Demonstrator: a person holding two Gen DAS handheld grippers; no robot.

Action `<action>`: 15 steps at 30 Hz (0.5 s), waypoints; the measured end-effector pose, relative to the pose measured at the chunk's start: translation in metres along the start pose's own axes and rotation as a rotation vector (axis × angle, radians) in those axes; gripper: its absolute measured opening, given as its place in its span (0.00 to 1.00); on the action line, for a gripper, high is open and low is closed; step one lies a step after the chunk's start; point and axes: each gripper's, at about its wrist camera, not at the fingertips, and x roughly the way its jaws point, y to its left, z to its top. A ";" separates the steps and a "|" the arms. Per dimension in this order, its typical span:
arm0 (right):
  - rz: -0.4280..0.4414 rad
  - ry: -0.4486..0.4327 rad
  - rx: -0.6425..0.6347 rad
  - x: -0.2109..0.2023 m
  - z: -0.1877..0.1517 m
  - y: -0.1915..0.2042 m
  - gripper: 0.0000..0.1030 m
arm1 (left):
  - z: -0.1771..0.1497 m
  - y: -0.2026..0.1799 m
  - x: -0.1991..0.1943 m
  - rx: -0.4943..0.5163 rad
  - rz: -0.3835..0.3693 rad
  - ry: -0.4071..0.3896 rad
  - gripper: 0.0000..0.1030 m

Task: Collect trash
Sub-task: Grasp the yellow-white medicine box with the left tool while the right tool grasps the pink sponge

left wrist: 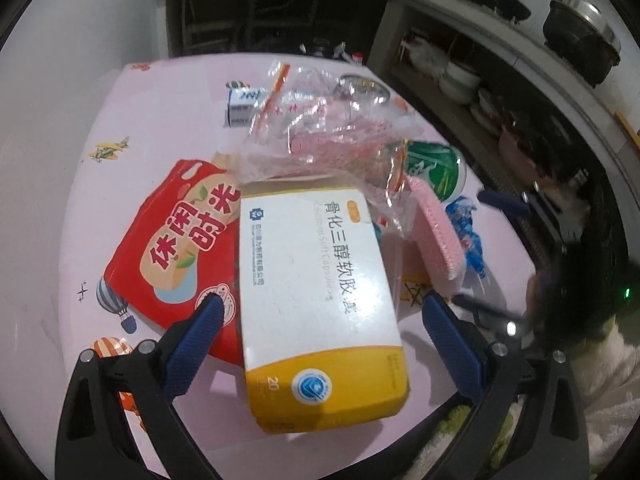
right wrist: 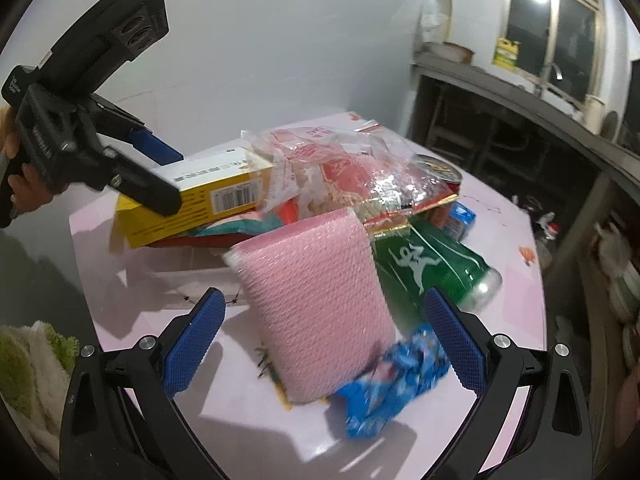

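A pile of trash lies on the pink table. A white and yellow medicine box lies between the wide-open fingers of my left gripper, untouched. Under it is a red snack bag. A crumpled clear plastic bag, a pink sponge, a green can and a blue wrapper lie beyond. My right gripper is open around the pink sponge, with the blue wrapper and green can to its right. The box and clear bag sit behind.
A small white box and a metal tin lie at the table's far side. Grey shelves with bowls and a dark pot stand on the right. The left gripper's body shows at the left of the right wrist view. A window is behind.
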 end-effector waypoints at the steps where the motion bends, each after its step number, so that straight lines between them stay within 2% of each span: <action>1: 0.017 0.006 -0.004 0.004 0.001 -0.003 0.93 | 0.001 0.000 0.001 0.001 0.005 0.008 0.94; 9: 0.158 0.070 -0.008 0.030 0.008 -0.015 0.93 | 0.004 0.006 0.010 -0.044 0.006 0.074 0.74; 15: 0.198 0.107 0.011 0.049 0.007 -0.024 0.84 | 0.003 0.011 0.005 -0.086 0.004 0.056 0.71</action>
